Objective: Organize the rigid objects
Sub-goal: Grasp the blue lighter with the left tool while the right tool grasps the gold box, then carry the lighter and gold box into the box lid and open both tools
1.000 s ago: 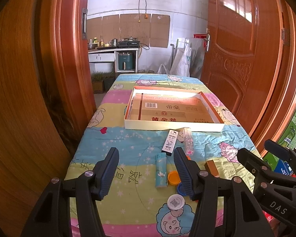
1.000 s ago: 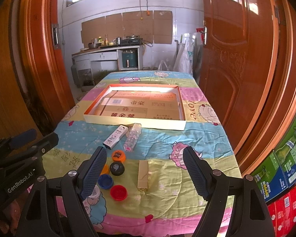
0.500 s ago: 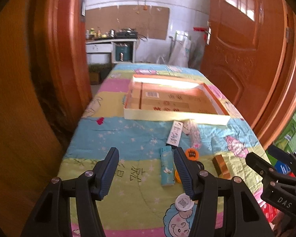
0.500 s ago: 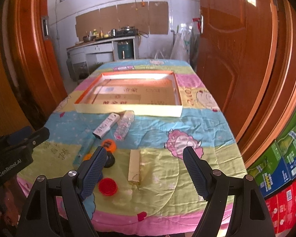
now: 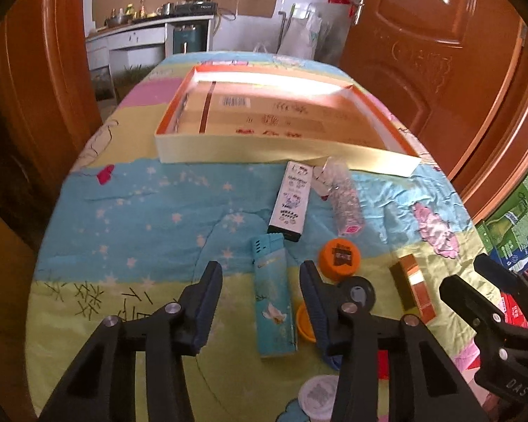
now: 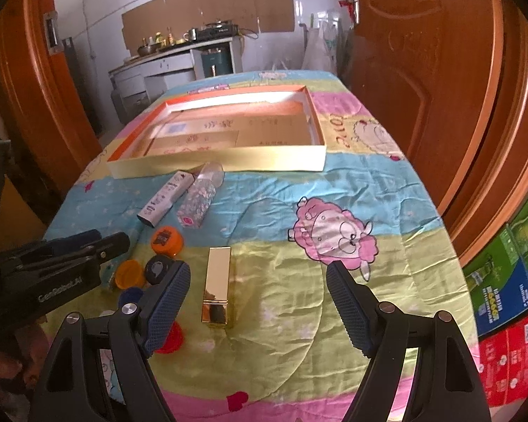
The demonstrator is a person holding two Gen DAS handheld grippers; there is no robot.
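Teal and narrow, the lighter now lies between the jaws of the left gripper, which a second ago hung higher with it well ahead of the fingertips; the jaws have just been closing and stand narrower than before, yet neither pad presses on the lighter, so nothing is gripped. The right gripper has also come lower and nearer the cloth; its jaws are spread wide and hold nothing, with the gold box lying just inside its left finger. Taking the lighter as the mark: just beyond it lies the white carton, and beside that the clear patterned bottle; farther beyond both stands the shallow cardboard tray, which has no loose item in it. To the lighter's right sit an orange cap with a label, a black cap and a plain orange cap touching the left gripper's right finger, which crowds that side. Nearer than the lighter lies a white cap. One lighter, one carton, one bottle, one gold box; other caps are partly hidden, so their full count is unclear.
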